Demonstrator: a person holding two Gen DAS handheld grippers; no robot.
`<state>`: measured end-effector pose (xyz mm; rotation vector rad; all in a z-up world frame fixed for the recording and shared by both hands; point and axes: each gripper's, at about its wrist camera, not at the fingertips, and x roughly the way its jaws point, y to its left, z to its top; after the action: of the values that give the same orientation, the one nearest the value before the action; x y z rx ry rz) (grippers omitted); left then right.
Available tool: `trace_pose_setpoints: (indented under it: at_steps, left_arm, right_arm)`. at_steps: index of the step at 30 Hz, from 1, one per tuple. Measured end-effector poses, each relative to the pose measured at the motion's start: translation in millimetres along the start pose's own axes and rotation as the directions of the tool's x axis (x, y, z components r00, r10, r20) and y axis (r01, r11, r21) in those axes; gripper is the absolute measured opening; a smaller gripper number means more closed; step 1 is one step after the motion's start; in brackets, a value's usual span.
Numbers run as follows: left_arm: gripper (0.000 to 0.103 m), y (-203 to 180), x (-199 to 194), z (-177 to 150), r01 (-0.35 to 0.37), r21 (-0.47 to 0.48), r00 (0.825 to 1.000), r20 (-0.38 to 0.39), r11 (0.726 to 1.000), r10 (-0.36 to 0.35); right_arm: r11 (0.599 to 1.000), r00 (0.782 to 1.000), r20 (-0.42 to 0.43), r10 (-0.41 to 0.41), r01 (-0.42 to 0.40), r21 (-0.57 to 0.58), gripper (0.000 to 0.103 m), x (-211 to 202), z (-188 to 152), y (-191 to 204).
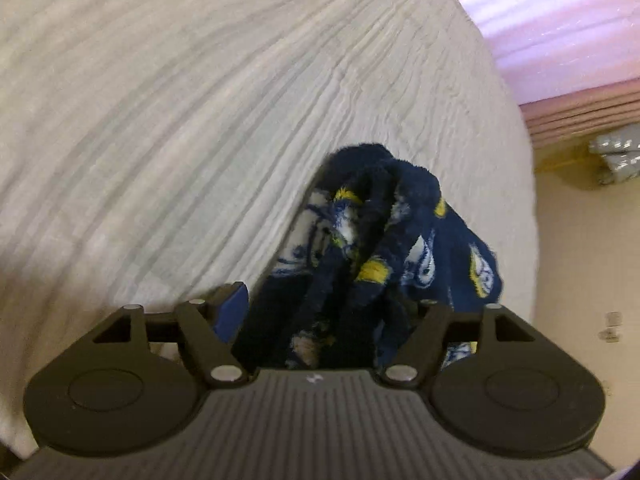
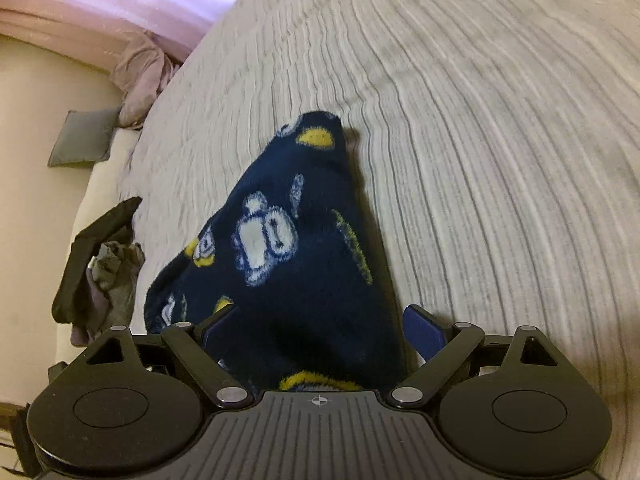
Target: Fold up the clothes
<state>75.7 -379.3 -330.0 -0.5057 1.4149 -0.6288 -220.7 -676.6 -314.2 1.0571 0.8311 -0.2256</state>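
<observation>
We've got the navy fleece garment (image 2: 296, 240) bunched on the bed (image 2: 480, 120), ahead of both tools. Left tool (image 1: 328, 316) and right tool (image 2: 320, 332) jaws apart, fleece between, unclamped. Folding looks barely started.

A bed with a pale ribbed cover (image 2: 460, 120) fills most of both views. A navy fleece garment (image 2: 288, 240) lies bunched at centre; dark and grey clothes (image 2: 100, 264) sit at its left edge.
</observation>
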Motion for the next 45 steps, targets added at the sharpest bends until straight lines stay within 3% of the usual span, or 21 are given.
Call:
trace_pose_setpoints:
  at_steps: [7,10,13,14,15,18,21,25,29,32,34,36,40,45]
  left_arm:
    - [0.071,20,19,2,0.111,-0.024,0.992,-0.049,0.994,-0.112]
    - [0.065,21,26,3,0.158,-0.033,0.984,-0.076,0.987,-0.16]
    - [0.06,15,33,4,0.156,0.017,0.984,-0.094,0.988,-0.154]
    - [0.058,15,35,6,0.147,0.033,0.985,-0.102,0.989,-0.143]
    - [0.053,16,36,7,0.14,0.043,0.985,-0.108,0.989,-0.135]
    - [0.041,9,32,9,0.129,0.084,0.986,-0.118,0.988,-0.118]
    - [0.036,-10,27,11,0.102,0.157,0.989,-0.126,0.982,-0.083]
    - [0.034,-45,12,16,0.099,0.225,0.99,-0.123,0.969,-0.073]
    - [0.033,-96,11,19,0.146,0.329,0.982,-0.163,0.933,-0.096]
    - [0.033,-156,38,13,0.229,0.435,0.958,-0.261,0.871,-0.122]
    - [0.033,-200,72,-2,0.3,0.495,0.931,-0.338,0.815,-0.138]
    - [0.033,-244,113,-26,0.37,0.539,0.899,-0.414,0.757,-0.145]
    - [0.033,-330,203,-85,0.475,0.576,0.84,-0.521,0.665,-0.149]
    - [0.033,-425,302,-145,0.559,0.574,0.788,-0.592,0.598,-0.168]
  right_arm:
    - [0.998,0.997,-0.052,0.065,-0.063,0.03,0.091,26,-4,-23]
    - [0.99,0.991,-0.053,0.122,-0.117,0.074,0.09,33,-2,-33]
    - [0.98,0.983,-0.062,0.175,-0.168,0.104,0.09,39,1,-33]
    - [0.983,0.984,-0.066,0.163,-0.157,0.097,0.087,42,1,-31]
    - [0.986,0.986,-0.071,0.149,-0.143,0.089,0.074,46,0,-29]
    - [0.988,0.99,-0.063,0.129,-0.122,0.096,0.058,49,-1,-26]
    - [0.988,0.992,-0.028,0.122,-0.118,0.099,0.045,39,-4,-21]
    - [0.992,0.996,0.03,0.086,-0.088,0.093,0.042,19,-13,-6]
    - [0.983,0.983,0.146,0.112,-0.131,0.129,0.041,-19,-25,-3]
    - [0.971,0.954,0.283,0.094,-0.151,0.187,0.042,-67,-36,-21]
    - [0.96,0.926,0.373,0.055,-0.151,0.234,0.042,-103,-42,-43]
    - [0.945,0.888,0.46,0.003,-0.152,0.288,0.042,-140,-49,-69]
    - [0.915,0.807,0.576,-0.131,-0.124,0.383,0.042,-206,-45,-138]
    - [0.895,0.714,0.656,-0.245,-0.093,0.435,0.042,-272,-12,-216]
